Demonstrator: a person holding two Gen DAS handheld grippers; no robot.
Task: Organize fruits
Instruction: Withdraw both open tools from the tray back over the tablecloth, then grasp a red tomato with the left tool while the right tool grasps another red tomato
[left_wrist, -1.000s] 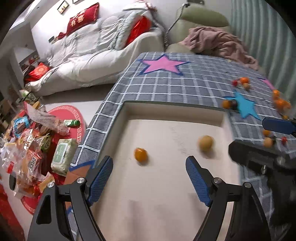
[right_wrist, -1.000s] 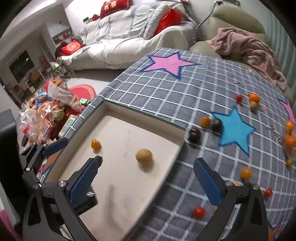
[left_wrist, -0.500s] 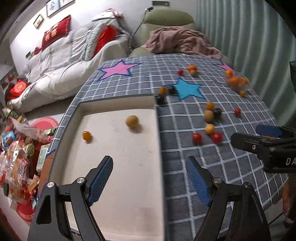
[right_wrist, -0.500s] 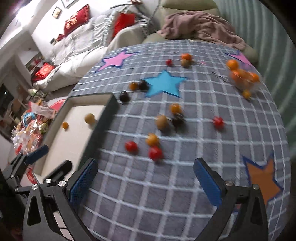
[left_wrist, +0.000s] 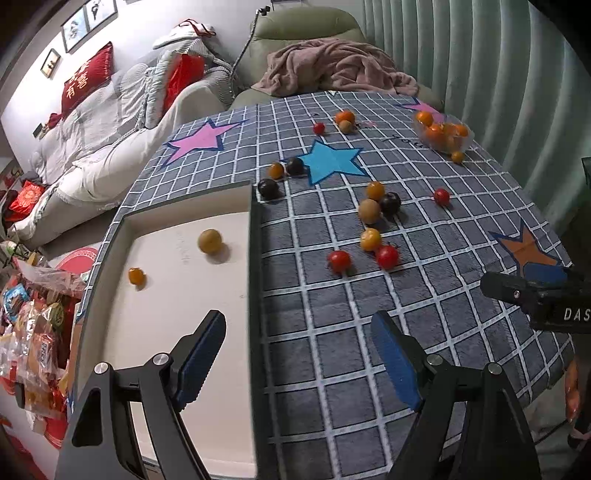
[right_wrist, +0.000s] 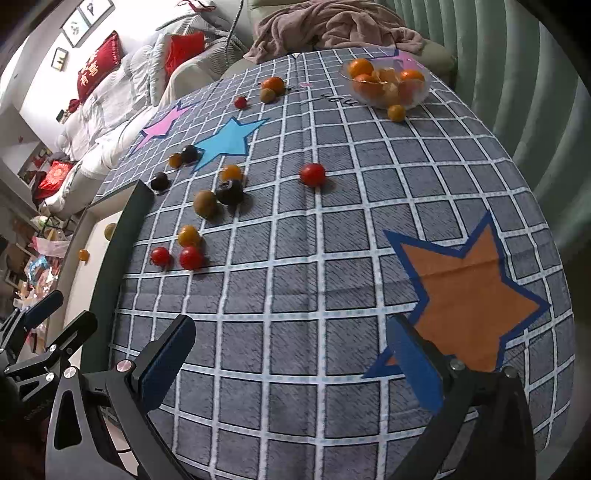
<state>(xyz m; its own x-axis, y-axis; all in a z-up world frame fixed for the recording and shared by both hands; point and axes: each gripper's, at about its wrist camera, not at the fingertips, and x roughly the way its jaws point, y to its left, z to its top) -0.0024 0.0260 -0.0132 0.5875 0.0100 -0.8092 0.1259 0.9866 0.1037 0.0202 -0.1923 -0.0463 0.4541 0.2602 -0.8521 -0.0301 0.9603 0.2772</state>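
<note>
Both views are swung away from the white tray (left_wrist: 184, 332), which a second ago filled them, and onto the checked tablecloth (left_wrist: 332, 350), so that the scattered fruit is now brought ahead of the tools; this is judged to be the approach to a further pick, with most of the sorting not yet done. The left gripper (left_wrist: 299, 354) is held wide open with nothing between its blue pads, straddling the tray's dark right wall. The right gripper (right_wrist: 291, 363) is likewise spread wide and empty, above bare cloth beside the orange star (right_wrist: 469, 295). Two fruits, a tan fruit (left_wrist: 209, 240) and a small orange fruit (left_wrist: 136, 275), are seen lying apart inside the tray. The nearest loose cluster, including two red tomatoes (left_wrist: 364, 258) and a yellow tomato (left_wrist: 370, 239), is found on the cloth just right of the tray. A clear bowl (right_wrist: 421, 94) of oranges is set at the far edge. The fruits are near-round, so no long axis or heading can be assigned.
</note>
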